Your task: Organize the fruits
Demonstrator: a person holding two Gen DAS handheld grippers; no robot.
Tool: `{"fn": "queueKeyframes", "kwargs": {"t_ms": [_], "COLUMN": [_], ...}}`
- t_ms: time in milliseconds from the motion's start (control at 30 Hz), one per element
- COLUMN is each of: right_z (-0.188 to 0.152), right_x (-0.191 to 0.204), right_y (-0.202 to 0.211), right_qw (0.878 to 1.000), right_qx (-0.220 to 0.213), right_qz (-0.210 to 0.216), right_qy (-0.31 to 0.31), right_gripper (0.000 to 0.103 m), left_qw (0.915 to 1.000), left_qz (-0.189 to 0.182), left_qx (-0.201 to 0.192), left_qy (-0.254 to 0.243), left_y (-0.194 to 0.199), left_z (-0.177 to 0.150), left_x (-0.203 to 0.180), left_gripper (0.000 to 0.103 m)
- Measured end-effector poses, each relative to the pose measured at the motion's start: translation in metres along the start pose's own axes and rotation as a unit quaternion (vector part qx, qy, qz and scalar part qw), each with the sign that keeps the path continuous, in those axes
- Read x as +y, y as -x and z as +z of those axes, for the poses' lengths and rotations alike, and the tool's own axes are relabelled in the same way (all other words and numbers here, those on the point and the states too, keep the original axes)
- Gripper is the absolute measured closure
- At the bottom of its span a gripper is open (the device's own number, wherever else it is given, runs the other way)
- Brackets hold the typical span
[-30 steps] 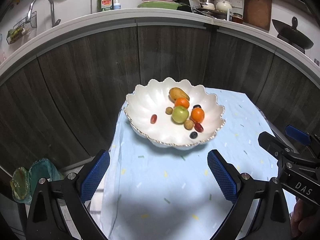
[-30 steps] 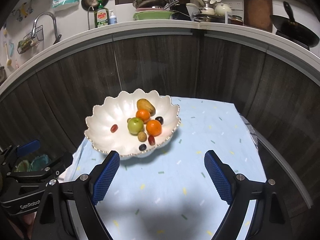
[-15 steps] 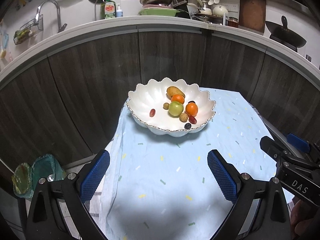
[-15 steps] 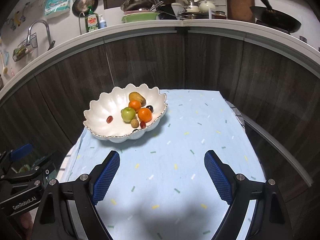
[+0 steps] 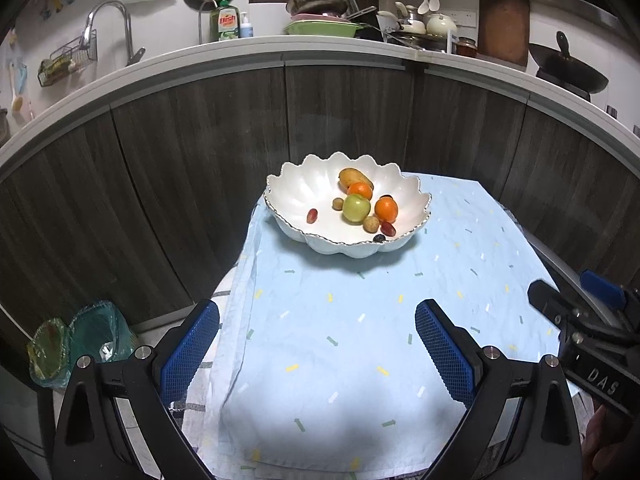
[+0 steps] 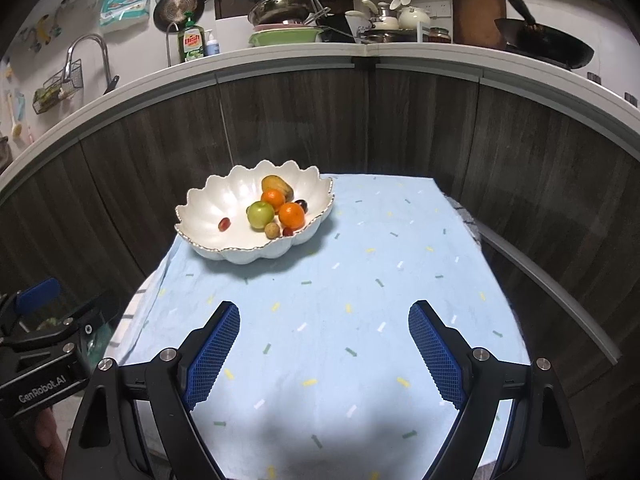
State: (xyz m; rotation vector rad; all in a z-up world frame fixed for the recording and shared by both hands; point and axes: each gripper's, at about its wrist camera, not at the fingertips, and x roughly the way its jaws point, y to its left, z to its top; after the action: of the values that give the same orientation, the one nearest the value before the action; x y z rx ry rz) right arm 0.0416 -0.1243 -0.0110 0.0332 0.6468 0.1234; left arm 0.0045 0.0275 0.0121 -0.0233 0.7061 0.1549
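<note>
Both tools are backing off now, and the white scalloped bowl has shrunk toward the far end of the tabletop. Left tool wide and empty, right tool wide and empty too. Every fruit sits inside: green apple, two oranges, a mango, grapes. Looks finished to me. Nothing blocks the way; just bare blue cloth, with dark cabinets behind.
</note>
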Motion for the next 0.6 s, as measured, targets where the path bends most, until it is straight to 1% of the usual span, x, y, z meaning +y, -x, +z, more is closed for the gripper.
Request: {"fn": "queueKeyframes", "kwargs": {"t_ms": [300,600], "right_z": [-0.0039,-0.0033], "right_x": [-0.0092,-0.0102], "right_y": [0.0078,0.0084], "right_qw": [1.0,1.0], "right_qx": [-0.009,-0.012], "right_qz": [-0.016,-0.017], "right_qy": [-0.013,-0.014], "right_gripper": [0.016,0.016], "left_qw": [0.9999,0.9999], "left_qz": [-0.001,-0.001], "left_qx": [-0.004,-0.005], "left_qy": [-0.013,-0.015], "left_y": [0.0035,0.0039], "left_z": [-0.0027,-0.0025], "left_x": [-0.0061,-0.0079], "left_gripper": [0.003,0.003]}}
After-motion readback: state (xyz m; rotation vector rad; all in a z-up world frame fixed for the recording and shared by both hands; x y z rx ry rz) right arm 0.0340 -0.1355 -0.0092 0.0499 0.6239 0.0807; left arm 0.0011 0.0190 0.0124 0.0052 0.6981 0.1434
